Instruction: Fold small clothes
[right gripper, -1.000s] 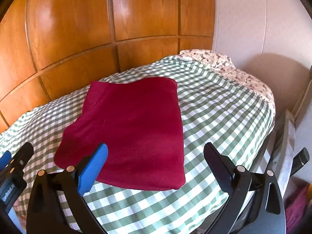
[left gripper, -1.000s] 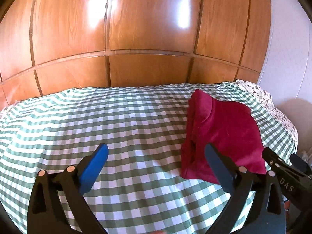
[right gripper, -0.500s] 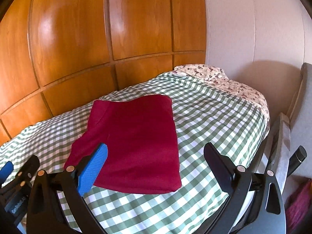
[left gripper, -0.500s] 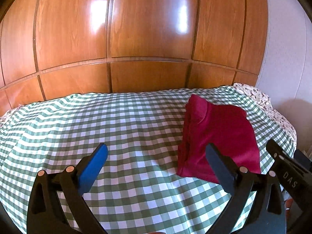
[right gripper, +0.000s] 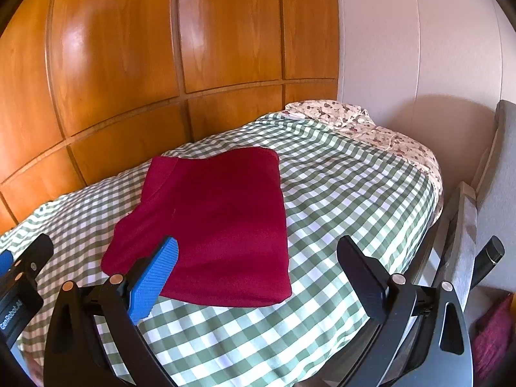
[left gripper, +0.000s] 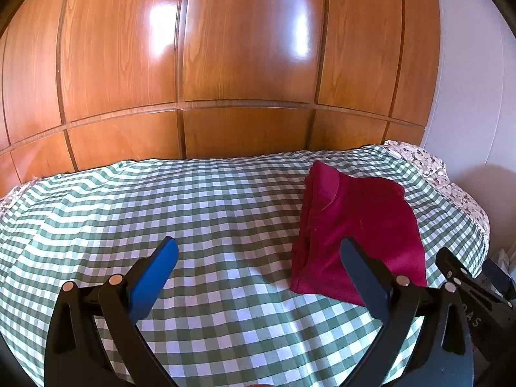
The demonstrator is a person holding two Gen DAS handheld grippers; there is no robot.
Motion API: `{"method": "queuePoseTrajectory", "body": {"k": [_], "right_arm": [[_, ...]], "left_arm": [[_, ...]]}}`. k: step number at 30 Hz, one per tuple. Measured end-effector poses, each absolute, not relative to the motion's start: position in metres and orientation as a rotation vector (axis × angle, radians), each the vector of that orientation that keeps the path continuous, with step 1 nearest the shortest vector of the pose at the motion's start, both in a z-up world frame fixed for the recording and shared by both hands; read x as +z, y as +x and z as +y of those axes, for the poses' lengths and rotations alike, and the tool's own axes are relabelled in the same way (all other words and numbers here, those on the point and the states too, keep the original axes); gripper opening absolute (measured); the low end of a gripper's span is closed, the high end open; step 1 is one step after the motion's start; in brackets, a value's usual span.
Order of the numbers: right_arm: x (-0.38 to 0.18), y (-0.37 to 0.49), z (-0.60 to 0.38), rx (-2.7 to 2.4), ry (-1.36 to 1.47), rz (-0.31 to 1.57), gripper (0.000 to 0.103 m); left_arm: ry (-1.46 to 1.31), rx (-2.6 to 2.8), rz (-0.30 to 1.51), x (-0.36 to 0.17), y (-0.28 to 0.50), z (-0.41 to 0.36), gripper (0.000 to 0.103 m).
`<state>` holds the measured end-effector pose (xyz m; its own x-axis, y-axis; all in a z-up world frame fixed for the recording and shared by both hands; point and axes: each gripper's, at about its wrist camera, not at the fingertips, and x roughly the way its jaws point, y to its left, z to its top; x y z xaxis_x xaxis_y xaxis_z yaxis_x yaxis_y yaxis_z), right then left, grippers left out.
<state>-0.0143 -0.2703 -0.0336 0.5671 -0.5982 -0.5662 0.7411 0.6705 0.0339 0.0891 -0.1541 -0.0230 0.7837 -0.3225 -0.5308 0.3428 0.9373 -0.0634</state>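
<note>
A dark red garment (left gripper: 361, 225) (right gripper: 219, 225) lies folded into a flat rectangle on the right part of a green-and-white checked bed cover (left gripper: 193, 213) (right gripper: 348, 193). My left gripper (left gripper: 258, 258) hovers open above the cover, to the left of the garment and apart from it. Nothing sits between its fingers. My right gripper (right gripper: 258, 258) is open too, held above the garment's near edge, empty. Each gripper's tip shows at the edge of the other's view.
Glossy wooden panelling (left gripper: 245, 64) rises behind the bed. A floral sheet (right gripper: 371, 129) shows at the far right end, by a white wall (right gripper: 419, 48). Beside the bed's right edge stand a grey chair or frame (right gripper: 464, 225) and some dark red cloth (right gripper: 490, 338).
Both grippers have drawn back and up from the bed, so the folded garment looks smaller and farther. The garment itself has not moved. Both stay open.
</note>
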Motion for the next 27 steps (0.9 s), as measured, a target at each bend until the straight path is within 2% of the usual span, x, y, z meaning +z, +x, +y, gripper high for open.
{"method": "queuePoseTrajectory", "body": {"k": [27], "right_arm": [[-0.0303, -0.0138, -0.2683, -0.772, 0.278, 0.532, 0.098]], "left_arm": [[0.043, -0.371, 0.557, -0.0186, 0.0851, -0.1520, 0.100]]}}
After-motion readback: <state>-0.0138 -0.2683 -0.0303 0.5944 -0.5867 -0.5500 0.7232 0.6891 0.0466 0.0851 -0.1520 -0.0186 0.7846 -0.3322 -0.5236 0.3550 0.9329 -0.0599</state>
